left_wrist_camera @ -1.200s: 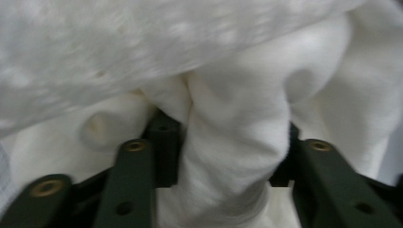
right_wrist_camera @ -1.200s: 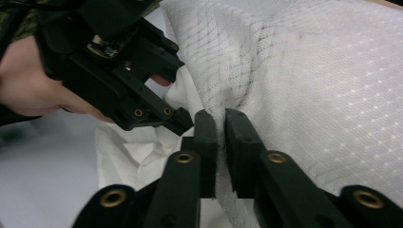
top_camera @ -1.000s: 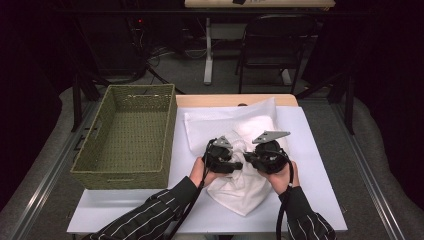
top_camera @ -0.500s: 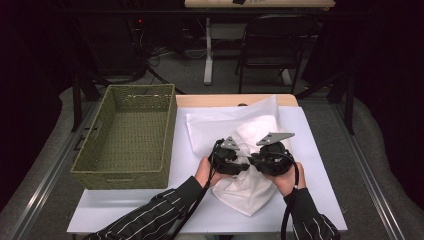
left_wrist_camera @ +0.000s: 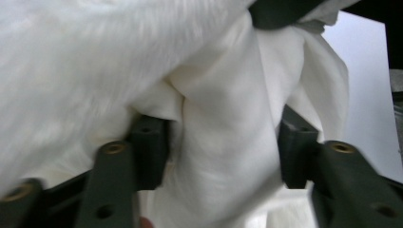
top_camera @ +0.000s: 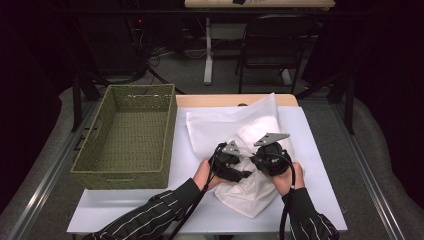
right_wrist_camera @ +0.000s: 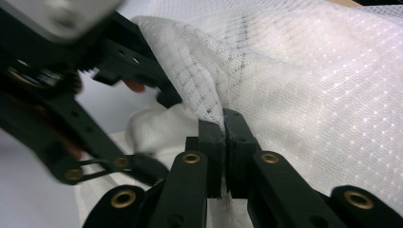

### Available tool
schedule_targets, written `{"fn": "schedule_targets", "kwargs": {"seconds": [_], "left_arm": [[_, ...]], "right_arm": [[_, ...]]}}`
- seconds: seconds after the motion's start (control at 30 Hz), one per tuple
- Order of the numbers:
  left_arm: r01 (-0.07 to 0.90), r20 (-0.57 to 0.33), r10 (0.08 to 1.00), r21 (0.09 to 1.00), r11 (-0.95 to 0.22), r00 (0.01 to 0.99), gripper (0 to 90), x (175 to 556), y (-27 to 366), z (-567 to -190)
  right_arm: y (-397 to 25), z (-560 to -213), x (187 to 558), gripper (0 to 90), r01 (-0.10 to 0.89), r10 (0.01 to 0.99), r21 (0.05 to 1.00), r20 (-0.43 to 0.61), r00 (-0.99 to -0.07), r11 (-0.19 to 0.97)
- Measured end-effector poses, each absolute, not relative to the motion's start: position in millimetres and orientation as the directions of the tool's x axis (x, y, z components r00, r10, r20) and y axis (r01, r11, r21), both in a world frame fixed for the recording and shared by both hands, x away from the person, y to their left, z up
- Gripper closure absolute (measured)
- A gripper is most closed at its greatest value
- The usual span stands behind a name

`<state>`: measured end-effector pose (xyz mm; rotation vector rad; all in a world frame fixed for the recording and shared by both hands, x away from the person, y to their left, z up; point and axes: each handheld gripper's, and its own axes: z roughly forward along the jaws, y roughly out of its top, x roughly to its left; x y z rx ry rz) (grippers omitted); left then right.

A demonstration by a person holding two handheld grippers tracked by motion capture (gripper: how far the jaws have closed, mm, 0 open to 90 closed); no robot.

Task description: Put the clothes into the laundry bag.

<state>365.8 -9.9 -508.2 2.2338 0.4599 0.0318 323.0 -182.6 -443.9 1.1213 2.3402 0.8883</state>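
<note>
Right tongs [right_wrist_camera: 223, 124] pinch the mesh bag [right_wrist_camera: 304, 80]; left tongs [left_wrist_camera: 218, 142] gape around white cloth [left_wrist_camera: 223, 156], beside the basket [top_camera: 125, 132].

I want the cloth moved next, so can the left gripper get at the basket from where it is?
Probably yes: the basket sits open just beside the left gripper, with bare tabletop between.

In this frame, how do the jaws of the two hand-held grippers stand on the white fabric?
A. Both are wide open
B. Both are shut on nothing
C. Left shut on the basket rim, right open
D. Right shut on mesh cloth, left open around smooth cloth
D: in the right gripper view the right gripper has its jaws pressed together on an edge of the white dotted mesh cloth, while in the left gripper view the left gripper has its jaws standing apart around a fold of smooth white cloth.
</note>
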Motion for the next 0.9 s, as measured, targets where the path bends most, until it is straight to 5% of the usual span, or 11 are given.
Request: {"fn": "schedule_targets", "kwargs": {"seconds": [0.4,0.5,0.6,0.73,0.9], "left_arm": [[0.411,-0.094,0.500,0.707,-0.575,0.861,25.6,370,18,-504],[0.446,-0.145,0.516,0.724,-0.526,0.844,23.3,381,10,-518],[0.418,-0.169,0.468,0.758,-0.501,0.867,34.5,385,2,-527],[0.336,-0.122,0.417,0.804,-0.491,0.901,68.1,375,-7,-530],[0.338,-0.122,0.443,0.827,-0.449,0.888,75.2,373,-14,-521]], "right_arm": [[-184,-444,325,86.3,0.556,0.799,0.690,-0.055,-0.599,0.464],[-182,-444,326,79.1,0.549,0.801,0.699,-0.059,-0.595,0.459],[-180,-446,330,71.7,0.555,0.811,0.704,-0.050,-0.583,0.443],[-179,-449,332,86.5,0.562,0.812,0.698,-0.047,-0.582,0.444],[-173,-441,325,88.4,0.539,0.792,0.710,-0.042,-0.609,0.453]]}}
